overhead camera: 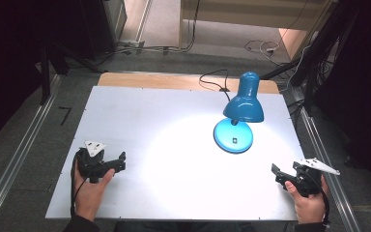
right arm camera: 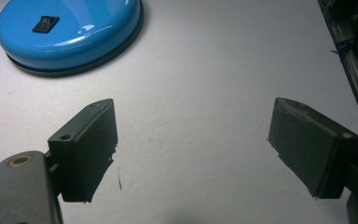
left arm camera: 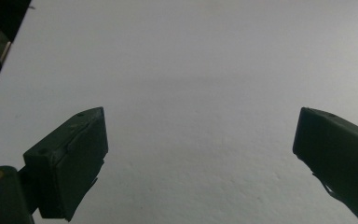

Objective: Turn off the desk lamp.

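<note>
Fingers (right arm camera: 91, 149) apart; lamp base (right arm camera: 70, 35) w/ switch (right arm camera: 45, 23) near right gripper (right arm camera: 193, 149)

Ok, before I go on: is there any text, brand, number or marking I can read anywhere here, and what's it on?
No readable text anywhere.
Rocker switch on the blue lamp base: faint pale marks, too small and blurred to read.
Lamp shade: plain blue, no label seen.
White table top: blank.
Left gripper and right gripper: no lettering visible on the jaws or the grey plates.
</note>
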`<action>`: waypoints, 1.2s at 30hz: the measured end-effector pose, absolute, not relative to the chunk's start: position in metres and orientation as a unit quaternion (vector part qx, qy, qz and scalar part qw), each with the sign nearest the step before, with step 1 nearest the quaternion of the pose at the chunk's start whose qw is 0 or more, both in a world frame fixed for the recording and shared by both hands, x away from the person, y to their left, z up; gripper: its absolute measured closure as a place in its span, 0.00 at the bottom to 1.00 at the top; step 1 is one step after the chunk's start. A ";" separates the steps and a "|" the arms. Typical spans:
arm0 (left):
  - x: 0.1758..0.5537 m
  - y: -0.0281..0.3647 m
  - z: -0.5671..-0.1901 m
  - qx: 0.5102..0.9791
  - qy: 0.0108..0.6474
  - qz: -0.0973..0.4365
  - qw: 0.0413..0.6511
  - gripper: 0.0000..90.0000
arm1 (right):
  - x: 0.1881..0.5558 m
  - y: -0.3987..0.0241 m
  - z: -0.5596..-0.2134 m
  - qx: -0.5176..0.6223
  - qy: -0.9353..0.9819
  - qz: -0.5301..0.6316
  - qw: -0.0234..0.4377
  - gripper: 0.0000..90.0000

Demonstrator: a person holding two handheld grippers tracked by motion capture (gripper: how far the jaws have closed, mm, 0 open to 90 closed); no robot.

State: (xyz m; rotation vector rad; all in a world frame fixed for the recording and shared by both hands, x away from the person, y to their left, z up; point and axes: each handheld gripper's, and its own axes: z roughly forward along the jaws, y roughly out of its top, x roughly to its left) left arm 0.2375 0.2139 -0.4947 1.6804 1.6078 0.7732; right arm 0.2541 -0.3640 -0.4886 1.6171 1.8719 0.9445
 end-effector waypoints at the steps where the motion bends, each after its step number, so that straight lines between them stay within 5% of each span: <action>1: 0.234 0.215 -0.492 0.639 0.618 0.297 0.348 0.04 | 0.254 -0.364 -0.489 0.593 0.686 0.345 0.245 0.16; 36: 0.229 0.214 -0.491 0.624 0.625 0.280 0.375 0.05 | 0.278 -0.328 -0.486 0.566 0.704 0.357 0.239 0.16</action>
